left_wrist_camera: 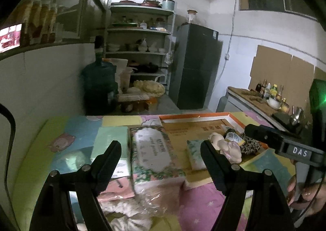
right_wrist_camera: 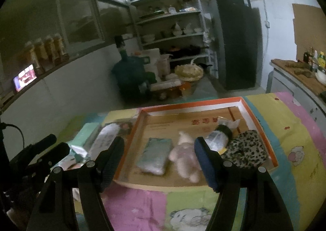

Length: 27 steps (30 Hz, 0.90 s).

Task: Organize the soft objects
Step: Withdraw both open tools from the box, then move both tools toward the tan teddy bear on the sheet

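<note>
Left gripper (left_wrist_camera: 161,150): jaws spread, nothing between them, held above the floral tissue pack (left_wrist_camera: 153,153) on the patchwork cloth (left_wrist_camera: 67,133). Right gripper (right_wrist_camera: 159,149): jaws likewise spread and empty, poised over the near edge of the orange-rimmed tray (right_wrist_camera: 259,121). Inside the tray, left to right: a small green tissue packet (right_wrist_camera: 154,155), a pink plush toy (right_wrist_camera: 183,155) just beside it, a clear-wrapped dark item (right_wrist_camera: 219,136) and a leopard-print cloth (right_wrist_camera: 248,147) touching it. Shelving (right_wrist_camera: 173,21) stands far behind
</note>
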Each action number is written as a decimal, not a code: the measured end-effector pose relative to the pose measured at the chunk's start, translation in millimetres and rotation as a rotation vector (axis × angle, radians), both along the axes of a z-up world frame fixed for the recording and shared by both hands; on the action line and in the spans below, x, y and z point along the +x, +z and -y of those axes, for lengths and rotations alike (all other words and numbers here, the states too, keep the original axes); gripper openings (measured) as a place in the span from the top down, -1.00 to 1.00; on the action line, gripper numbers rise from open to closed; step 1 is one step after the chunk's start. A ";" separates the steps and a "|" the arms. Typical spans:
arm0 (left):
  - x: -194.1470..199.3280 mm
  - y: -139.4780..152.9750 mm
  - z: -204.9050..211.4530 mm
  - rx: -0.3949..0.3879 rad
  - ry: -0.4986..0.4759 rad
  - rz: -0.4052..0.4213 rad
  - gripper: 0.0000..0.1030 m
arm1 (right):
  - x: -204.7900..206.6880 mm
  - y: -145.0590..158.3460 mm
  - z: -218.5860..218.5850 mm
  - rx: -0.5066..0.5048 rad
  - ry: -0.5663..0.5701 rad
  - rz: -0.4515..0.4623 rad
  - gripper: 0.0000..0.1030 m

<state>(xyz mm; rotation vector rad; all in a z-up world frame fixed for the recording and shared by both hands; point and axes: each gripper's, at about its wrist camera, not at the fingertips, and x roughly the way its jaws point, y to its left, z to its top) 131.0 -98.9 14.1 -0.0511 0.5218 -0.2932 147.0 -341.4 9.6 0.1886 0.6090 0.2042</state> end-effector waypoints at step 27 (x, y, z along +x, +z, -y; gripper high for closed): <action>-68.0 5.5 -116.2 -0.055 0.120 0.064 -0.55 | -77.8 10.3 -117.2 -0.026 0.160 0.052 -0.46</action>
